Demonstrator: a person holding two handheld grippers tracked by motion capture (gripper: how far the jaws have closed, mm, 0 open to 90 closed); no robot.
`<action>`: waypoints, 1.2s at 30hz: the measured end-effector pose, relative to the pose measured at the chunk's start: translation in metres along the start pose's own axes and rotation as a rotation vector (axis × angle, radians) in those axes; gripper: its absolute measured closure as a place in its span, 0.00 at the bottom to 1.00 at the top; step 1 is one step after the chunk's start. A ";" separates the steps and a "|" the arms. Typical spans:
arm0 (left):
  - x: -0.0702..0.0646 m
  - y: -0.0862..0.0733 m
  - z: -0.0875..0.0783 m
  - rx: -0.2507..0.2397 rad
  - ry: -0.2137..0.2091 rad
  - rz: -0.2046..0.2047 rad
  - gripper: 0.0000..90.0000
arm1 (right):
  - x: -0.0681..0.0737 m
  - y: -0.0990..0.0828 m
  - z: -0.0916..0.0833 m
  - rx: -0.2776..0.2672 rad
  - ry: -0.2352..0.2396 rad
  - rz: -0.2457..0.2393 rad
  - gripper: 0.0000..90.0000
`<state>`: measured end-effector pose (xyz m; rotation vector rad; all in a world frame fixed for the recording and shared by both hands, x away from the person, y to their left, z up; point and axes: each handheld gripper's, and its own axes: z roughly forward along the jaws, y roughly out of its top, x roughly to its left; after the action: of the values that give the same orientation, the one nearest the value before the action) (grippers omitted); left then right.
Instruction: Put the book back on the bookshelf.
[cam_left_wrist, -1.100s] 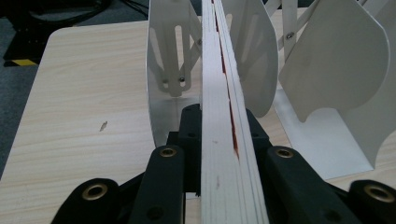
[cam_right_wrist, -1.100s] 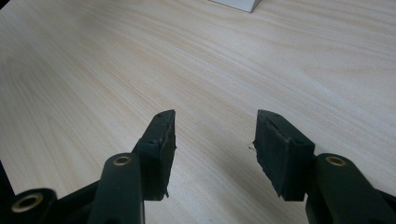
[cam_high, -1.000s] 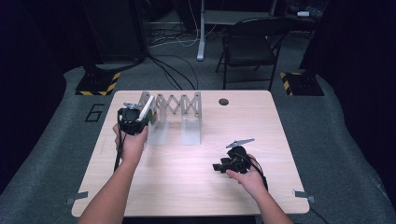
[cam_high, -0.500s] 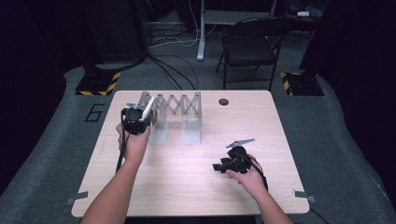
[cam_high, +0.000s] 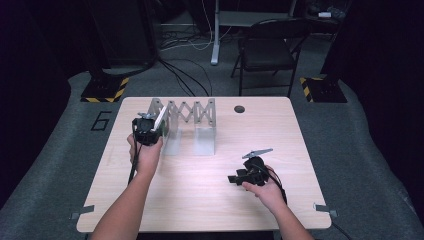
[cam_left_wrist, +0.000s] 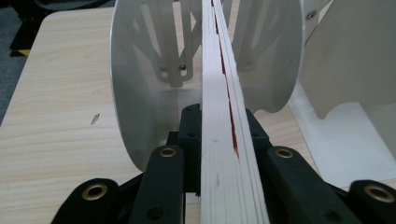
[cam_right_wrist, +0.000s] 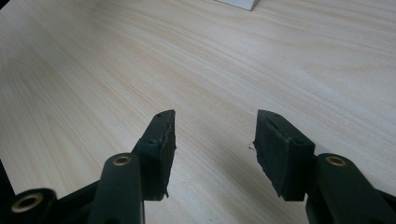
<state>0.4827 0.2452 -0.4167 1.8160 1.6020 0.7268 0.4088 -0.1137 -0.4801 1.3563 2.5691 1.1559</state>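
Pale wooden table: left gripper clamped on thin white book, entering grey accordion rack ahead. Next, judged: slide between dividers, release; right gripper idle, jaws apart, empty.

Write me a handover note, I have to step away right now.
Left gripper: shut on the flat white piece, held on edge, lined up between two dividers of the white rack.
Right gripper: open, nothing between its jaws, low over the table, apart from the rack.
Done: piece picked up. Left: seat it in the rack, then release.
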 end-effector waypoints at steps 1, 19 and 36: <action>0.000 -0.001 0.001 -0.009 0.002 -0.010 0.84 | 0.000 0.000 0.000 0.000 0.001 0.000 0.53; 0.000 -0.010 0.011 0.032 0.002 0.000 0.84 | 0.000 0.000 0.001 0.000 -0.003 -0.015 0.53; 0.002 -0.014 0.014 0.052 -0.004 -0.007 0.83 | 0.000 0.000 0.001 0.002 -0.002 -0.014 0.53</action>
<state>0.4836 0.2475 -0.4366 1.8465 1.6382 0.6833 0.4091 -0.1129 -0.4809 1.3368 2.5747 1.1499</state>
